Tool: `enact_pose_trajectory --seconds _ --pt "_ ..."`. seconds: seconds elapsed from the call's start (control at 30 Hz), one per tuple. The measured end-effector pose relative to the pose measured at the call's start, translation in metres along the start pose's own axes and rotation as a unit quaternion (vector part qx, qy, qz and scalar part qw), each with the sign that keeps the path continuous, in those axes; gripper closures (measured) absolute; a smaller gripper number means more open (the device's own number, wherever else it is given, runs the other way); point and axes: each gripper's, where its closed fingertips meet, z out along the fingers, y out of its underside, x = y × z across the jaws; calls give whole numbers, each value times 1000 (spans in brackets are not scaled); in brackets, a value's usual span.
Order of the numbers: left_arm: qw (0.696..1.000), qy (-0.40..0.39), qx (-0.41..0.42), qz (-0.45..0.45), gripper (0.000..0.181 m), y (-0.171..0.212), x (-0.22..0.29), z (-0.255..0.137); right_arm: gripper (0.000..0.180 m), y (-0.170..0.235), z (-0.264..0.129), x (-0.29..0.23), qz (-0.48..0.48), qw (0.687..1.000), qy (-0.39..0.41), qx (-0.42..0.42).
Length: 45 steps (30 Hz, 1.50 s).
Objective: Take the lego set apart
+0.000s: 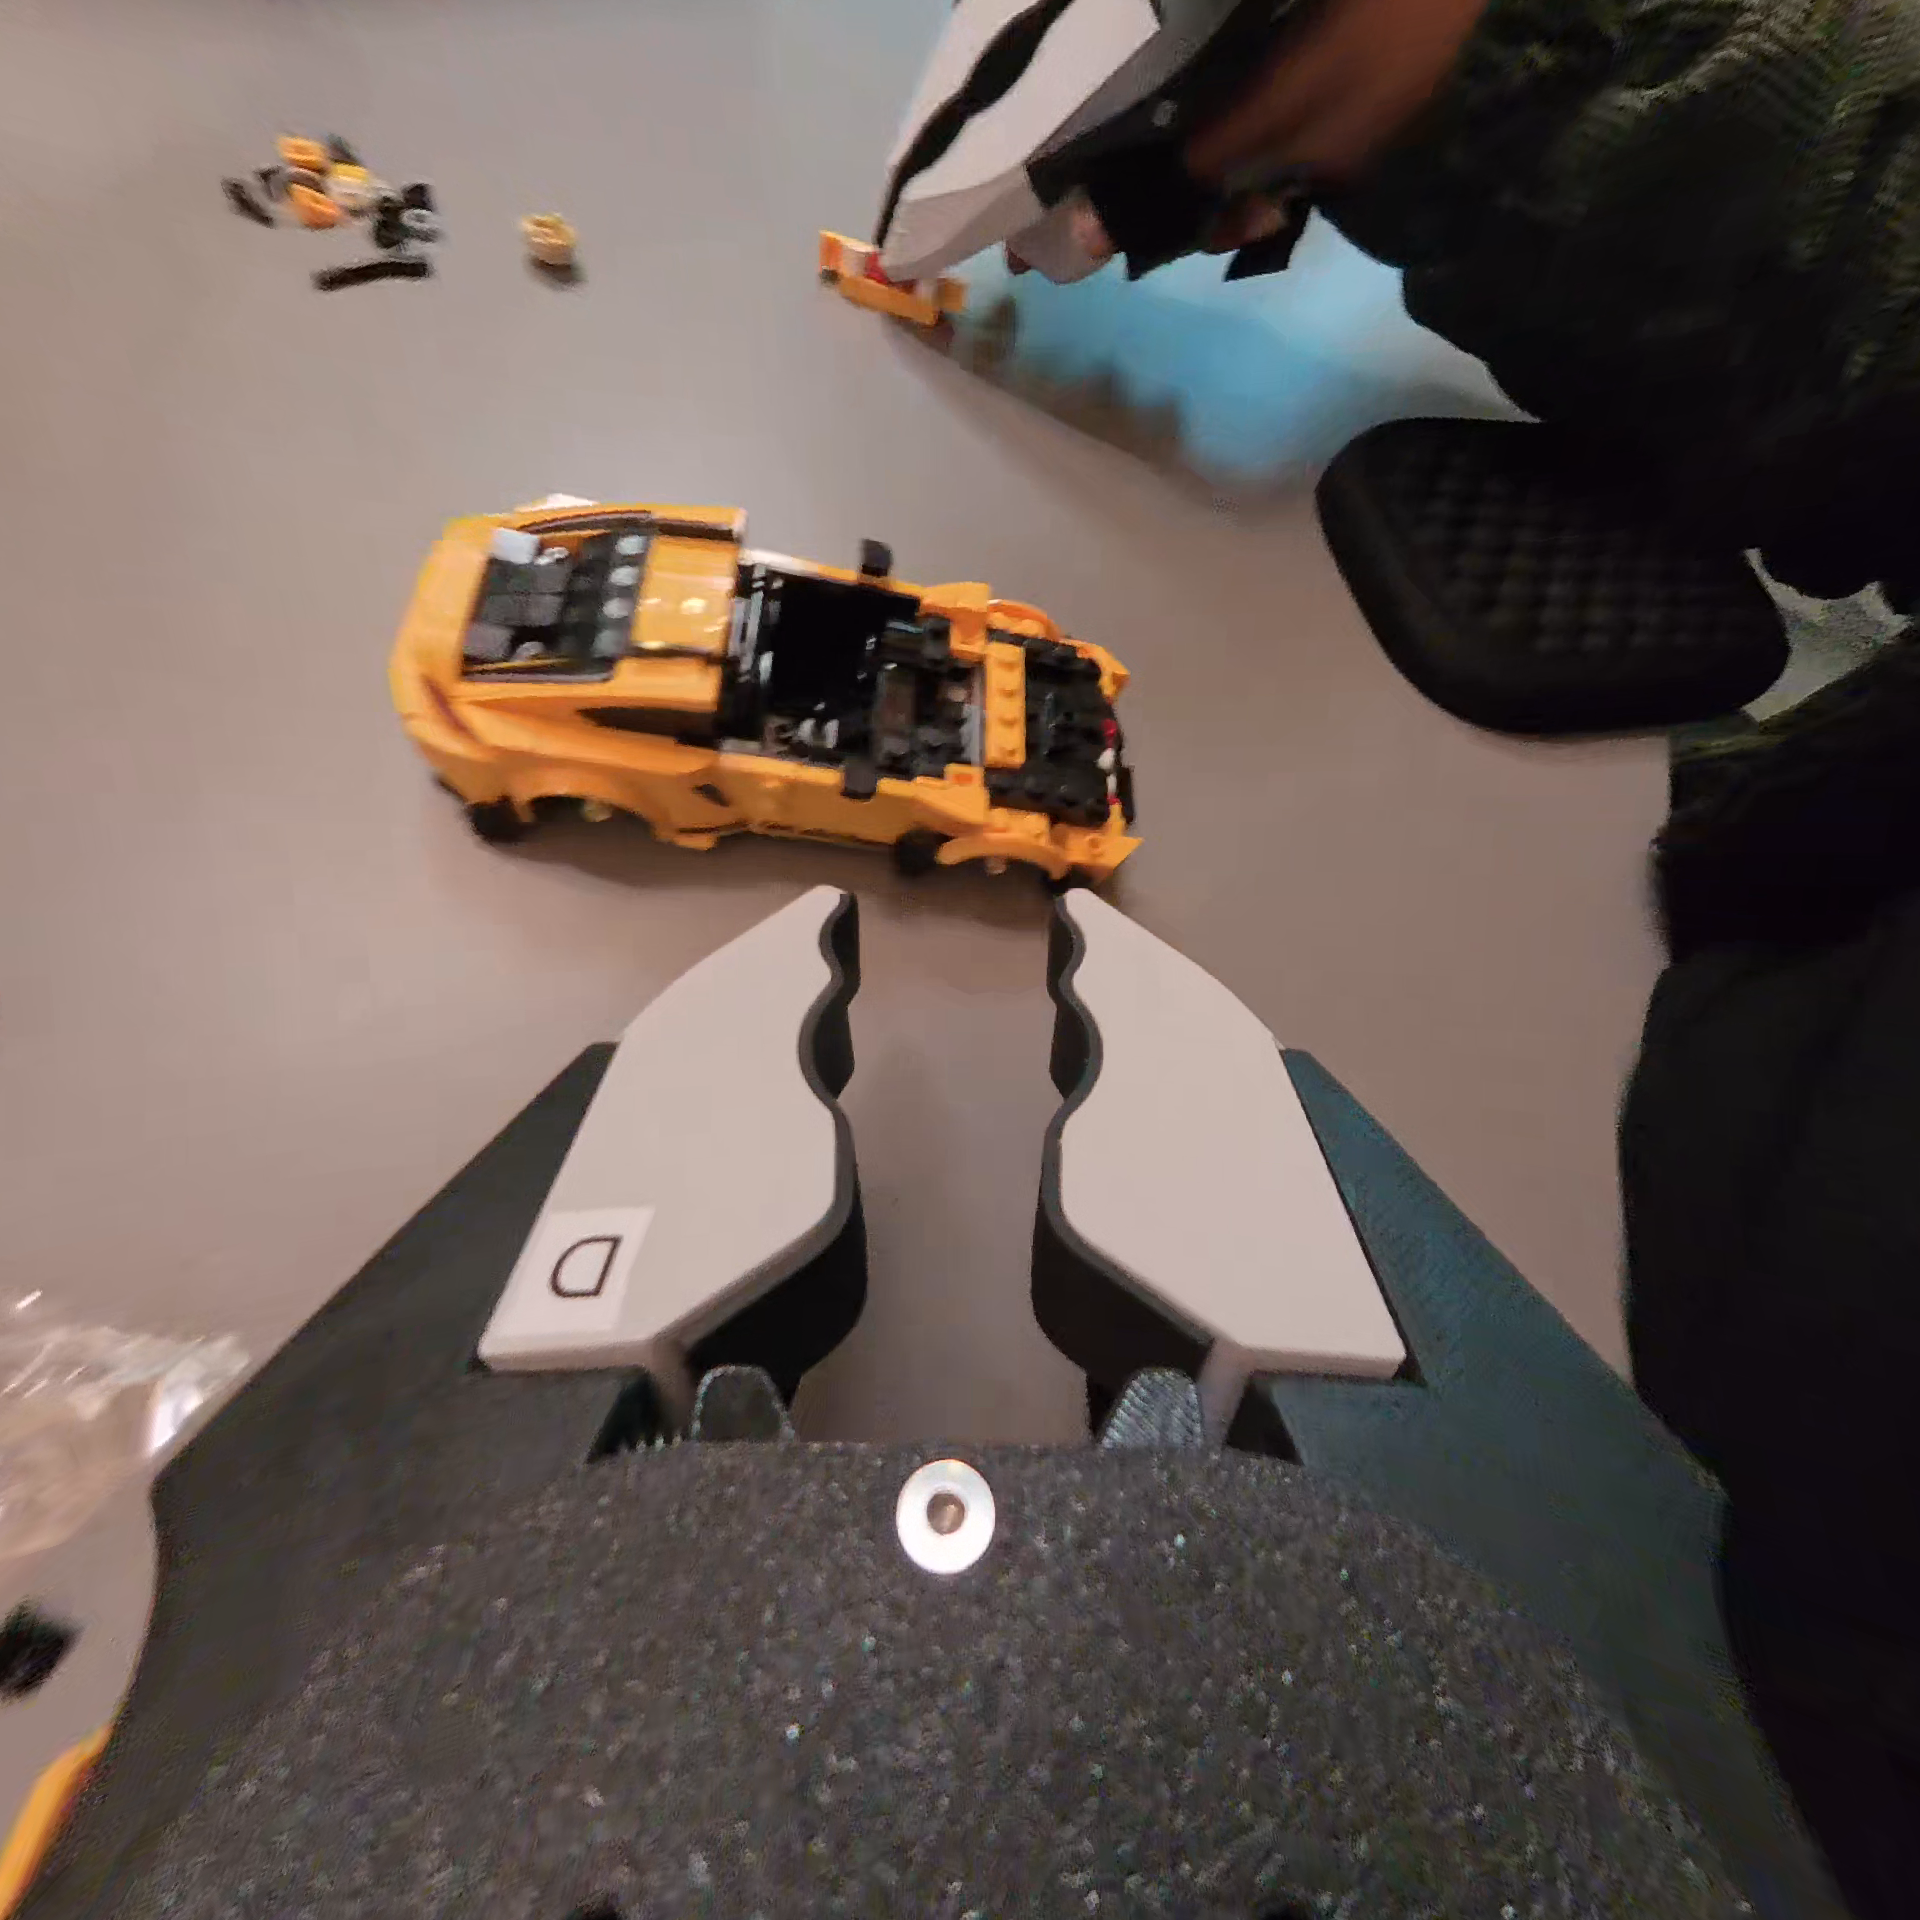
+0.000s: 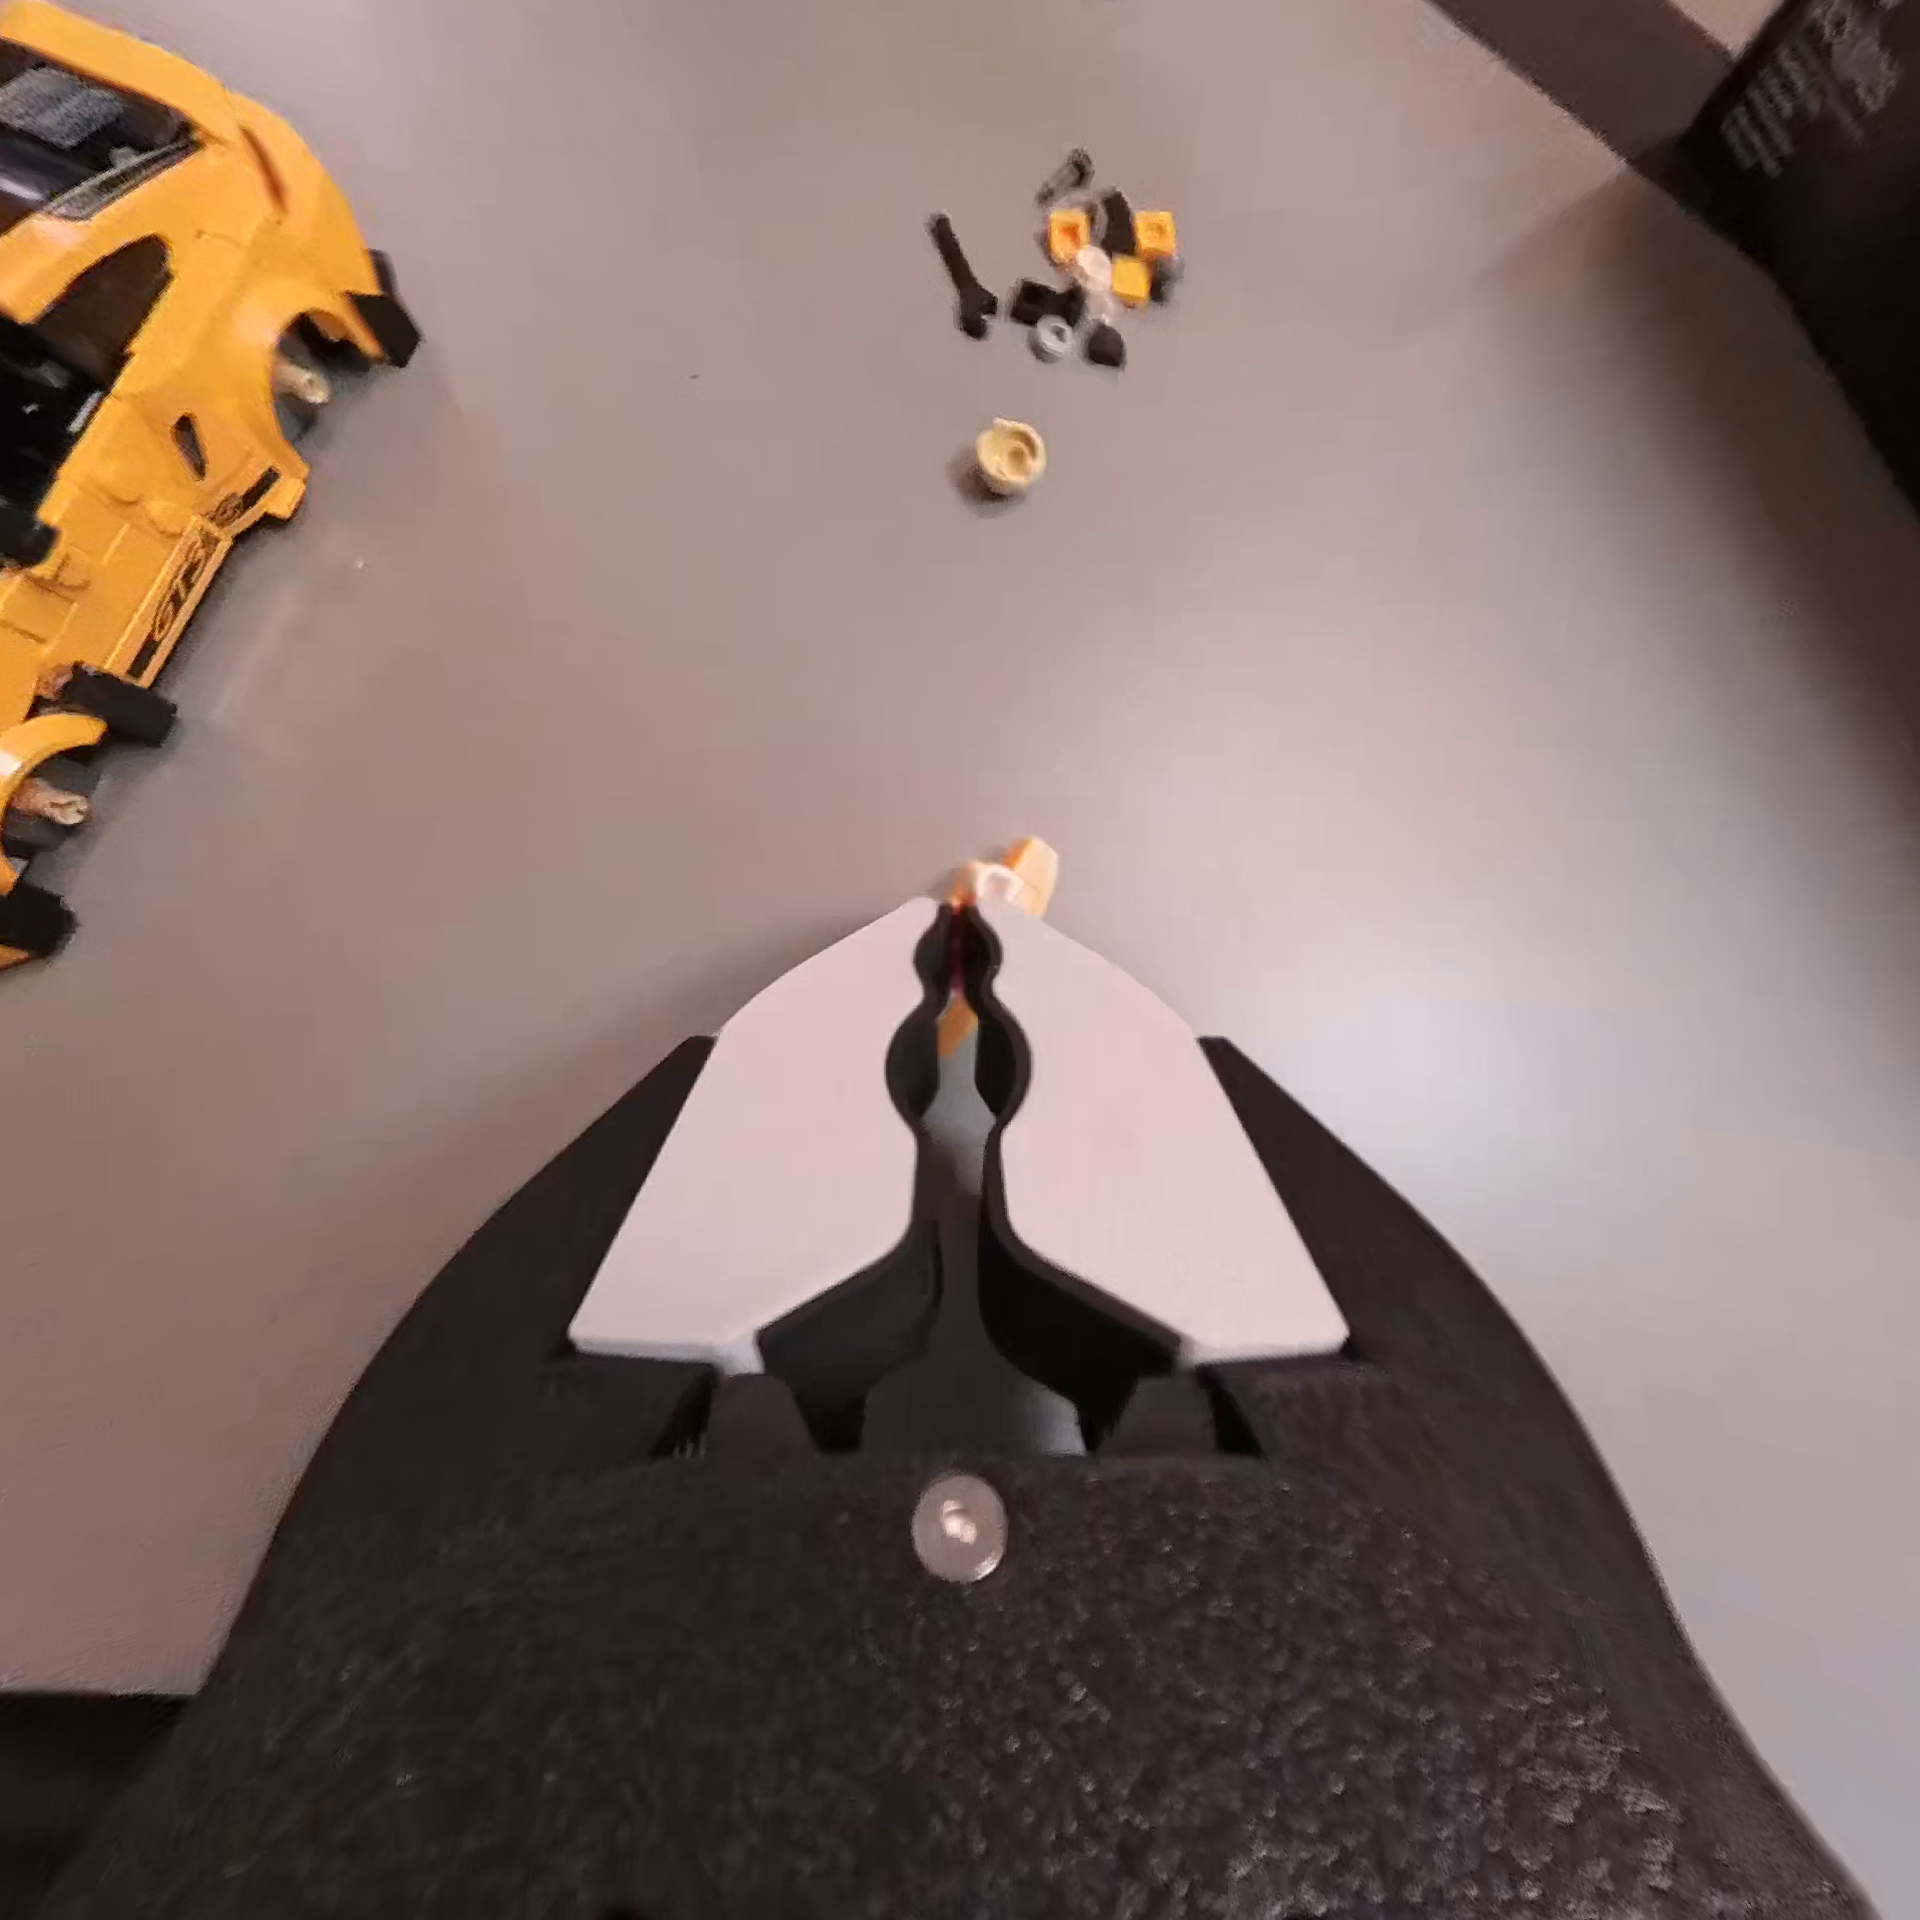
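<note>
A yellow lego car [image 1: 758, 696] with its roof off and no wheels lies on the grey table; it also shows at the left edge of the right wrist view [image 2: 135, 436]. My left gripper [image 1: 951, 904] is open and empty, its tips just short of the car's near side. My right gripper [image 2: 961, 914] is shut on a small yellow lego piece [image 2: 1023, 868] with white and red parts, held low at the table. In the left wrist view the right gripper [image 1: 914, 260] holds that piece [image 1: 883, 286] beyond the car.
A pile of small black and yellow loose pieces [image 2: 1091, 270] lies farther off, with a tan round piece [image 2: 1006, 455] nearer; both show in the left wrist view [image 1: 332, 203]. A person's dark sleeve [image 1: 1662, 208] fills the right. A dark box [image 2: 1808, 125] stands at the table's far right. My right fingertips sit around 25 cm from my left ones.
</note>
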Motion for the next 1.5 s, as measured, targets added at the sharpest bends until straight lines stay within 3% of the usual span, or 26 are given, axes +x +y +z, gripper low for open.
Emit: enact_pose_trajectory --seconds 0.03,0.13,0.27,0.43,0.73,0.8,0.9,1.03,1.23,1.37,1.5 --pt "1000 2 2 -4 144 -3 3 5 179 -4 -1 -5 -18 1000 0 10" --pt "1000 -18 8 -19 127 -12 2 18 179 -12 -3 -24 -46 998 -10 34" --pt "997 -67 -12 -24 116 -11 -6 33 179 -13 -2 -32 -67 997 -3 36" --pt "995 -95 -35 -16 121 -6 -20 37 179 -21 -5 -41 -80 995 -3 57" --pt "993 -16 -74 90 143 -3 -42 21 179 -21 -12 -41 -106 992 20 66" --pt "991 4 -76 108 138 -1 -51 15 179 -18 -14 -38 -101 992 24 67" --pt "992 1 -82 93 138 0 -67 2 179 -12 -18 -39 -101 992 22 66" --pt "999 1 -22 47 139 -14 -71 -10 179 -11 -24 -61 -126 989 -11 83" --pt "996 18 -67 50 141 -6 -70 13 179 -23 -21 -124 -209 967 -92 112" --pt "991 93 -88 44 145 -14 -64 27 179 -28 -19 -150 -228 957 -127 122" --pt "973 156 -126 113 146 -25 -59 45 179 -34 -26 -160 -226 952 -147 142"
